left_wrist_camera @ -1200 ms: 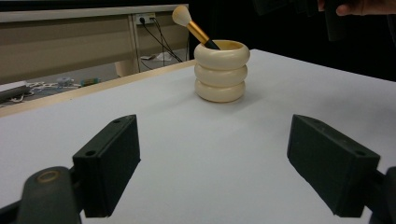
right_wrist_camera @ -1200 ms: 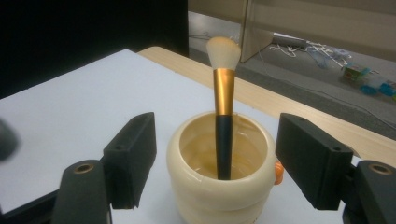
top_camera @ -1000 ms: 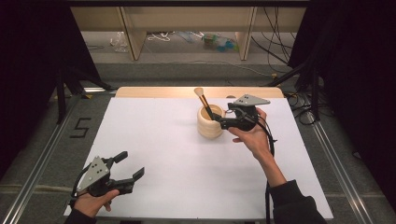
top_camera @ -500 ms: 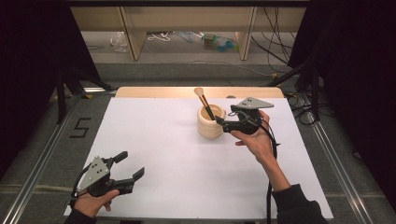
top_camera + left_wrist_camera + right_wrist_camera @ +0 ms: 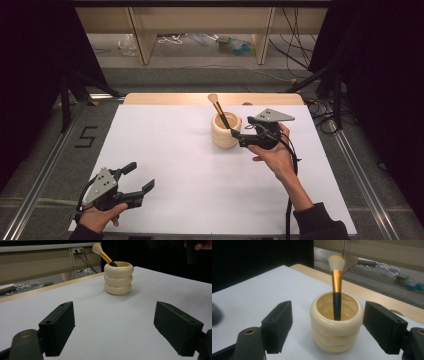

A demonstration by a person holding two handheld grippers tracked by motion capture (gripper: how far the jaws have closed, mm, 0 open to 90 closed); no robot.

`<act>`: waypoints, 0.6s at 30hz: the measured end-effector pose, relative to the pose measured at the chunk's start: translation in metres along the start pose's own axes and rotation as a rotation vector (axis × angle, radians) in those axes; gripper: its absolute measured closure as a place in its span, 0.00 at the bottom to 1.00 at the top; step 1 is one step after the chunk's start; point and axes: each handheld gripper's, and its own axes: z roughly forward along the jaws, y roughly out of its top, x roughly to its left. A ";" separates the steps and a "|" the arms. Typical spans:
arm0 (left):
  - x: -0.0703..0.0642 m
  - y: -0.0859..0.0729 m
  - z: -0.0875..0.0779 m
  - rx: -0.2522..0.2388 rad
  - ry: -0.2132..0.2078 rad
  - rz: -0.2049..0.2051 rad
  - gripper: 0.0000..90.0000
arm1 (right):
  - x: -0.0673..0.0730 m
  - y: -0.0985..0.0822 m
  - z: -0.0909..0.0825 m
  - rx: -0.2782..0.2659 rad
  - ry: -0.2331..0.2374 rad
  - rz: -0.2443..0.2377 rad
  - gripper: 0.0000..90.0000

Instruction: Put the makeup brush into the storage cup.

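My right gripper [image 5: 234, 137] sits just beside the cream ribbed cup [image 5: 226, 131], jaws spread wide and, as I watch, they have just been opening a touch more; nothing is pinched. From the right gripper view the cup [image 5: 336, 325] stands between the two black jaws, a sliver of daylight on either side, so the pads are not pressing its wall as far as I can tell. Inside it leans the makeup brush [image 5: 336, 287], dark handle down in the cup, gold ferrule above the rim, pale bristle head on top, tilted slightly toward the far edge of the table [image 5: 165, 155]. In the high view the brush [image 5: 218, 106] slants up and away from me, out over the back rim.

My left gripper [image 5: 134, 180] rests low at the near left corner of the white table top, jaws also wide apart and holding nothing (it looks parked, flat on the surface). Its own view looks across bare white surface to the cup [image 5: 118, 278], well apart from it, brush head [image 5: 97, 248] poking out to the upper left.

Around us: a wooden strip along the table's far edge [image 5: 165, 98], a shelf unit with cables and clutter beyond, dark curtains either side. Nothing stands between the right jaws and the cup; the right hand [image 5: 274, 152] holds the gripper level at cup height
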 end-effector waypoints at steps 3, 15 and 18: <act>0.000 0.000 0.000 0.000 0.000 -0.001 0.19 | 0.003 -0.003 -0.003 -0.013 0.000 0.004 0.27; 0.000 0.000 0.000 0.000 -0.001 0.002 0.19 | 0.015 -0.013 -0.013 -0.009 0.021 -0.004 0.27; 0.000 0.000 0.000 0.001 0.000 0.001 0.19 | 0.017 -0.015 -0.014 -0.010 0.027 -0.007 0.27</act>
